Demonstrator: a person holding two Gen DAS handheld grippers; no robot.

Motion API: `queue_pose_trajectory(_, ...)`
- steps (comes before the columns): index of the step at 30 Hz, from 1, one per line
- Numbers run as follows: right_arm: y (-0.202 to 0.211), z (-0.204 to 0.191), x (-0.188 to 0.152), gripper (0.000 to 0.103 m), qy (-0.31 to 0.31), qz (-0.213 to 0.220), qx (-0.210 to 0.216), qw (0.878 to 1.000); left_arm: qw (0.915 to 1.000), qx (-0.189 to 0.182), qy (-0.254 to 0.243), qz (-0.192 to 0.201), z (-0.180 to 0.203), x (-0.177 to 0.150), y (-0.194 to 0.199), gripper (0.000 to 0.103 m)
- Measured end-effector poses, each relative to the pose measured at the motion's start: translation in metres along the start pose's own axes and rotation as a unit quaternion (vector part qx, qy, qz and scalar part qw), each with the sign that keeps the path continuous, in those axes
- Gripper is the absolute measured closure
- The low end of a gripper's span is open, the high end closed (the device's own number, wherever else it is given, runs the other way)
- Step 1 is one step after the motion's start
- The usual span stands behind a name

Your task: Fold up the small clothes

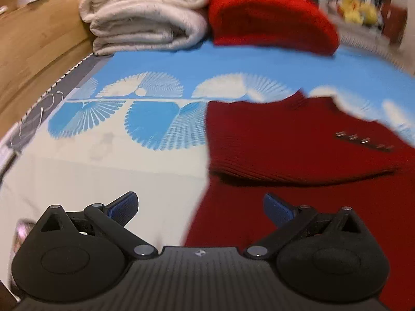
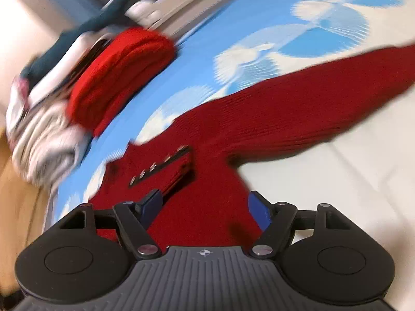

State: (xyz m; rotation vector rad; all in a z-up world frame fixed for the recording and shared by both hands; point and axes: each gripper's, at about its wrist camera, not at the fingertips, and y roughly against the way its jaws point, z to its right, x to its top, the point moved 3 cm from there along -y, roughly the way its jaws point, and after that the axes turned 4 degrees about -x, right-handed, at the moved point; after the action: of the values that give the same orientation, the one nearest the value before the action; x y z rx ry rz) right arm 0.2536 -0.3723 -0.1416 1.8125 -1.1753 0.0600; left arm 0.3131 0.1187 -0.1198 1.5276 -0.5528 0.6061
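Observation:
A dark red ribbed knit sweater [image 1: 298,150] lies on the blue-and-white patterned bed cover [image 1: 155,77], one sleeve folded across its body. A row of small metal buttons [image 1: 363,141] shows on it. My left gripper [image 1: 201,207] hovers over the sweater's left edge, jaws wide open with nothing between them. In the right wrist view the sweater [image 2: 207,181] spreads below, its other sleeve [image 2: 298,108] stretched out to the right. My right gripper [image 2: 205,210] stands open just above the sweater's body, and no cloth is pinched between its blue pads [image 2: 153,202].
A folded bright red knit [image 1: 269,18] and a stack of folded cream blankets [image 1: 145,13] sit at the far edge of the bed. A wooden bed frame [image 1: 33,46] runs along the left. Yellow soft toys [image 1: 358,7] and more clothes lie beyond.

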Motion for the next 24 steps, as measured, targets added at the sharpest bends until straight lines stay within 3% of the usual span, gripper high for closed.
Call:
queue_pose_trajectory(4,0.003,0.032,0.002,0.024,-0.072,-0.002,-0.014,0.997,0.9991,-0.022,-0.023,0.027,0.019,-0.018,0.014,0.000)
queue_pose_trajectory(6,0.004,0.042,-0.003,0.024,-0.092,-0.010,-0.014,0.996,0.9994,-0.014,-0.025,0.021,0.029,-0.025,0.009,0.000)
queue_pose_trajectory(10,0.011,0.055,-0.011,0.023,-0.098,-0.003,-0.016,0.995,0.9986,-0.047,-0.022,0.007,0.040,-0.025,-0.001,0.000)
queue_pose_trajectory(13,0.015,0.064,-0.004,0.022,-0.100,0.015,-0.029,0.994,0.9979,-0.015,-0.059,0.023,0.048,-0.027,-0.007,0.000)
queue_pose_trajectory(15,0.017,0.073,0.005,0.022,-0.109,0.031,-0.040,0.993,0.9970,0.000,-0.076,0.012,0.049,-0.028,-0.017,0.000)
queue_pose_trajectory(20,0.021,0.112,0.039,0.021,-0.128,0.084,-0.088,0.984,0.9983,-0.006,-0.057,-0.007,0.040,-0.025,-0.032,0.000)
queue_pose_trajectory(24,0.008,0.146,0.061,0.021,-0.158,0.114,-0.169,0.966,0.9991,-0.004,-0.041,-0.010,0.037,-0.021,-0.033,0.000)
